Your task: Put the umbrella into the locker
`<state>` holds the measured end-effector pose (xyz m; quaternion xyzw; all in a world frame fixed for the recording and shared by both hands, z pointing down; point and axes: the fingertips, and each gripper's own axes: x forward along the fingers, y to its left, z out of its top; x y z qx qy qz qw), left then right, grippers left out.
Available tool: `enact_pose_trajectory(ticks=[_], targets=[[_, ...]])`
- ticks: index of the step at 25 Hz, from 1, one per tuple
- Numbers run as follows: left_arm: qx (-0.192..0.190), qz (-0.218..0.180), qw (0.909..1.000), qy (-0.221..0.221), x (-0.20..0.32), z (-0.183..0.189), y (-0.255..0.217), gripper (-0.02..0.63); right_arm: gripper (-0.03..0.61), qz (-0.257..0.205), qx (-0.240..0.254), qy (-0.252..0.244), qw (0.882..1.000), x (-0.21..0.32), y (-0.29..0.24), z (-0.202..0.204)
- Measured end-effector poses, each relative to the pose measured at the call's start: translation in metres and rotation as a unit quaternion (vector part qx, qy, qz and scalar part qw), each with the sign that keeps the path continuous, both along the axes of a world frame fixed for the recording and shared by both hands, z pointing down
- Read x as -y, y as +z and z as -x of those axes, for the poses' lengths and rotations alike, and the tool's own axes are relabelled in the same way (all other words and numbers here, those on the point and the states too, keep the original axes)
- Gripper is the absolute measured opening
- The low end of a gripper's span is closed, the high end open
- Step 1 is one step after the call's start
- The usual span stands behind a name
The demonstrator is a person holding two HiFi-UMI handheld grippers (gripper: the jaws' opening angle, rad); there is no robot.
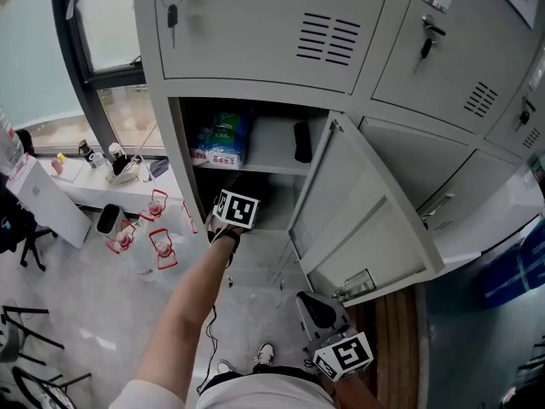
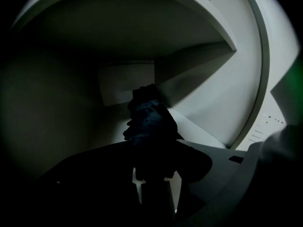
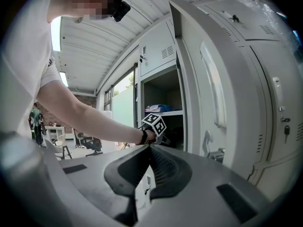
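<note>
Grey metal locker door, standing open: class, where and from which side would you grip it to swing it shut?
Grip the grey metal locker door by its thin free edge, near the latch bracket, coming from the room side: that edge stands furthest from the hinged side and should fit between two jaws.

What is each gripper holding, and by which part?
Left gripper clamps the folded umbrella by its near end, the rest pointing into the locker. Right gripper is shut, empty.

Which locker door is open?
The lower-left locker's door, swung wide, showing a shelf with a blue packet. The other locker doors around it are shut.
</note>
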<state>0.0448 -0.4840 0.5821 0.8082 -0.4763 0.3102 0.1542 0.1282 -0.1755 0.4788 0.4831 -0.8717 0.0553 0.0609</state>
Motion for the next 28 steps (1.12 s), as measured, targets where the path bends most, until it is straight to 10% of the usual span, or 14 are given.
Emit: enact_pose_trajectory(ticks=[28], targets=[[0.0,0.005,0.9995,0.032,0.024,-0.035,0.006,0.202,0.018,-0.006,-0.017,0.041,0.999,0.005,-0.005,-0.012]])
